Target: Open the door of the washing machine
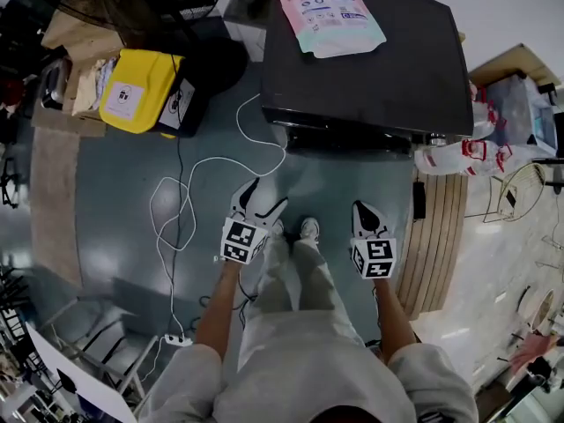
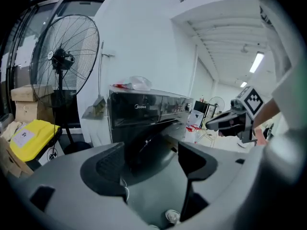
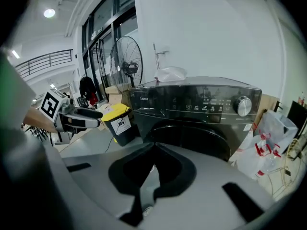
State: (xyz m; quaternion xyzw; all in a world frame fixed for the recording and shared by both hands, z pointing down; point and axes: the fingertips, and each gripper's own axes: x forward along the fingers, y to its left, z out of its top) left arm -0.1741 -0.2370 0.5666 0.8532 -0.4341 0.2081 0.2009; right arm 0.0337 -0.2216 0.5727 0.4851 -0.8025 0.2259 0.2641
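Observation:
A dark front-loading washing machine [image 1: 370,60] stands ahead of me on the blue-grey floor. Its round door [image 3: 192,138] faces both grippers, below the control panel with a silver knob [image 3: 243,105]. In the left gripper view the door [image 2: 148,150] shows between the jaws, still at a distance. My left gripper [image 1: 264,196] is open, its fingers [image 2: 108,164] spread wide with nothing between them. My right gripper [image 1: 363,208] hangs beside it, short of the machine's front. Its jaws [image 3: 153,152] meet at the tips and hold nothing.
A pink-and-white detergent pouch [image 1: 330,11] lies on the machine's top. A yellow-lidded bin [image 1: 141,91] and a standing fan [image 2: 62,61] are at the left. A white cable [image 1: 189,192] runs over the floor to a power strip [image 1: 176,340]. Plastic bags [image 1: 463,152] lie at the machine's right.

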